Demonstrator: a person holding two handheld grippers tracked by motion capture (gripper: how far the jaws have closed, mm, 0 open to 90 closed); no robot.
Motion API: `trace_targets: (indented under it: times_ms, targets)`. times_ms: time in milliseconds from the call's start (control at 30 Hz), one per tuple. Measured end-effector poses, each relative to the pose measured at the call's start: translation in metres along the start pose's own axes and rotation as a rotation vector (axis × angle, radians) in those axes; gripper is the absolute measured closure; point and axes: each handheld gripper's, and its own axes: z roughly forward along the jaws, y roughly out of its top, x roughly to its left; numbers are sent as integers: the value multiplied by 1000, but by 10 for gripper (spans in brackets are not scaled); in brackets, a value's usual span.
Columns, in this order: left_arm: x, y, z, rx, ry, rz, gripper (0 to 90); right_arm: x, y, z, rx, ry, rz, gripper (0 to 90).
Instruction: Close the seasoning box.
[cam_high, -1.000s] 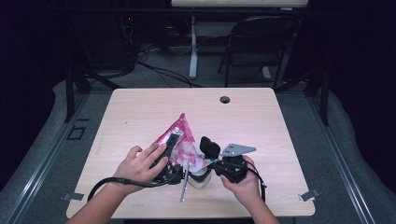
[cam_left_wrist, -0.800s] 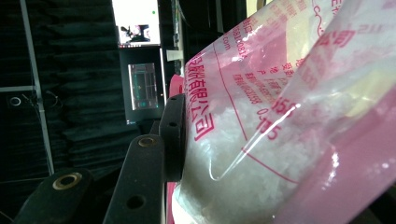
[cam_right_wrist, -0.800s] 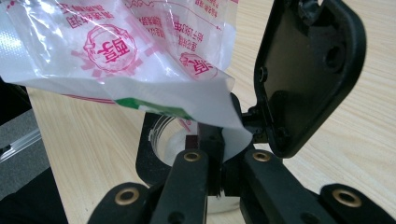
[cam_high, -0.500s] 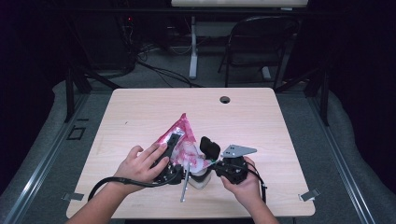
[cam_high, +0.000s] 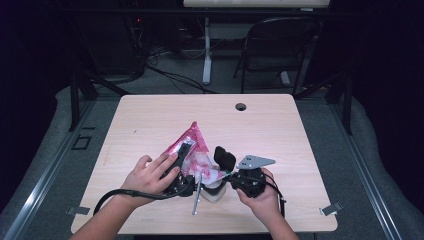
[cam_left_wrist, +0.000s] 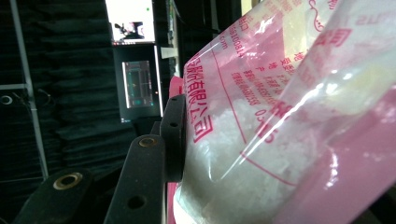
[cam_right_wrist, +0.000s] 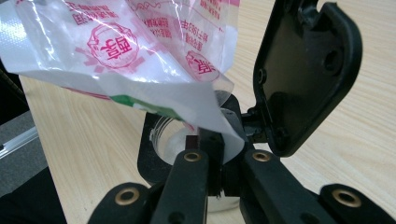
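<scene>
At the left of the near table edge, in the high view, we see the left hand (cam_high: 150, 177) wrapped around the left gripper (cam_high: 181, 162), whose jaws reach up and away into the pink-and-clear plastic bag (cam_high: 192, 150). The bag stands tilted on the wooden table (cam_high: 280, 130), its pointed corner toward the far side and its mouth drooping toward the right. In the left gripper view one black pad (cam_left_wrist: 173, 137) lies flat against the bag's printed side, with white grains behind the film — we read the jaws as clamped on the bag, half closed around its bulk. A metal spoon (cam_high: 197, 196) lies on the table just below the bag, between the two hands.

Further right, the bag's open end hangs over a small clear jar (cam_high: 214, 189) with a hinged black lid (cam_high: 225, 157) that stands open. In the right gripper view the bag's torn lip (cam_right_wrist: 205, 109) dips into the jar's mouth, and white contents show inside the jar (cam_right_wrist: 180, 140). The right gripper (cam_right_wrist: 218, 154) has its jaws drawn tight together on the jar's black rim, beside the lid's hinge — the right hand (cam_high: 260, 200) holds it from below. A dark round hole (cam_high: 241, 106) sits near the table's far edge, well apart from everything.
</scene>
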Motion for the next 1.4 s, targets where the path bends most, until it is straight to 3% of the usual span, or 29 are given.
trace_targets:
  times_ms: [567,1400]
  targets:
    - [0,-1,3,19,-16,4,695,5,1,-1,-1,5,-13,900]
    - [-2,-12,5,49,-57,-84,707,12,8,-7,-27,14,-38,900]
